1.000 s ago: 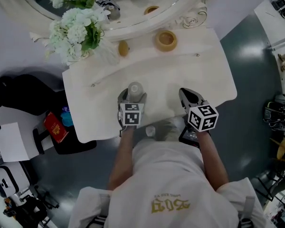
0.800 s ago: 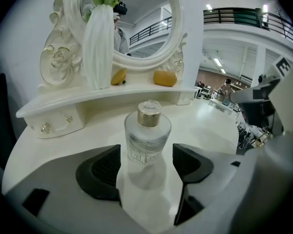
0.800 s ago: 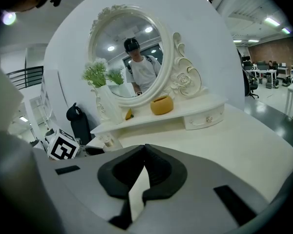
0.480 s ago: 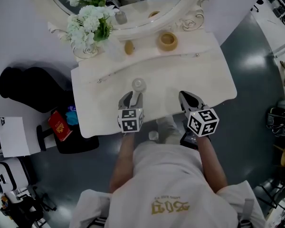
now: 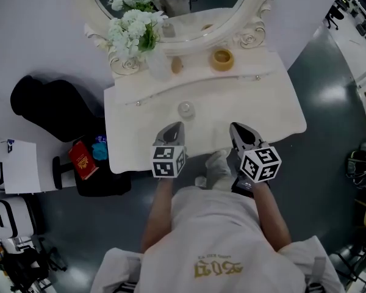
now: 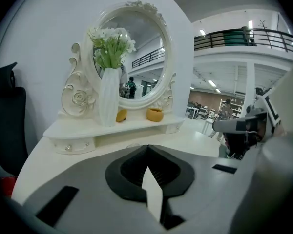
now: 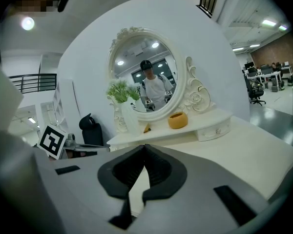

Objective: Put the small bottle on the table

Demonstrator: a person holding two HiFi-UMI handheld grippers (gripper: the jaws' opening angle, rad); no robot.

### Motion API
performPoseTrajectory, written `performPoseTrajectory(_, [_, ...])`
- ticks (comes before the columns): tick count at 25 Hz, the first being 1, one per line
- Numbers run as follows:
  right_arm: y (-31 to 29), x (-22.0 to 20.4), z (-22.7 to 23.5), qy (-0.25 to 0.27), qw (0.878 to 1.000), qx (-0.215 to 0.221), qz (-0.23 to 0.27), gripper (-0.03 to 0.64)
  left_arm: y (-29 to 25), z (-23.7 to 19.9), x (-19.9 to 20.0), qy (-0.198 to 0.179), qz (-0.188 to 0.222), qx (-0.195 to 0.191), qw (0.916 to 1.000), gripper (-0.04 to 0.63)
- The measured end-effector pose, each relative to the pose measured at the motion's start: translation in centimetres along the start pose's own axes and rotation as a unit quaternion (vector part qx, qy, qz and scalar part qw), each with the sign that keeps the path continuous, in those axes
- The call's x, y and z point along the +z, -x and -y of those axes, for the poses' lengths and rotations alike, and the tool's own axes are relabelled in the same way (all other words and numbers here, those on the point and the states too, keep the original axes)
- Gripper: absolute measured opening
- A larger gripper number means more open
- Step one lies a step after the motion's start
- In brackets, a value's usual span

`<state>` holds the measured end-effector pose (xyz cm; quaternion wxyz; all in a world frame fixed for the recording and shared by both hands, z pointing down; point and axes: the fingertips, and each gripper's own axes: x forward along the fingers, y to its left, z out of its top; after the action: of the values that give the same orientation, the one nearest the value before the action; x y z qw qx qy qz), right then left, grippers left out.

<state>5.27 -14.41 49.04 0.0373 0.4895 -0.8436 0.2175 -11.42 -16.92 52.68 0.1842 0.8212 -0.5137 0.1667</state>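
Note:
The small clear bottle (image 5: 185, 109) stands upright on the white dressing table (image 5: 265, 112), alone near its middle. My left gripper (image 5: 172, 129) sits just in front of the bottle, a short gap away, with its jaws shut and nothing between them. In the left gripper view the left gripper (image 6: 147, 148) shows closed jaws that hide most of the bottle. My right gripper (image 5: 240, 130) hovers over the table's front edge to the right, also shut and empty. In the right gripper view the right gripper (image 7: 145, 148) has its jaws meeting at the tips.
An oval mirror (image 5: 171, 5) stands at the back with a vase of white flowers (image 5: 137, 32), a yellow bowl (image 5: 222, 58) and a small yellow object (image 5: 177, 66) on the shelf below it. A black chair (image 5: 49, 108) and a red booklet (image 5: 82, 160) lie left of the table.
My left gripper let go of the bottle, drew back toward the table's front edge and closed empty. The bottle stays standing. The right gripper has hardly moved.

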Motion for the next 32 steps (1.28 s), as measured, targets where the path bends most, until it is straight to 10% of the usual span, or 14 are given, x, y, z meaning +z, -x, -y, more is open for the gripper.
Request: performPoseTrajectory(32, [0.8, -0.7, -2.0, -0.004, 1.0, 0.015, -0.013, 0.014, 2.2, 1.0, 0.8, 0.055, 0.04, -0.063, 0.9957, 0.017])
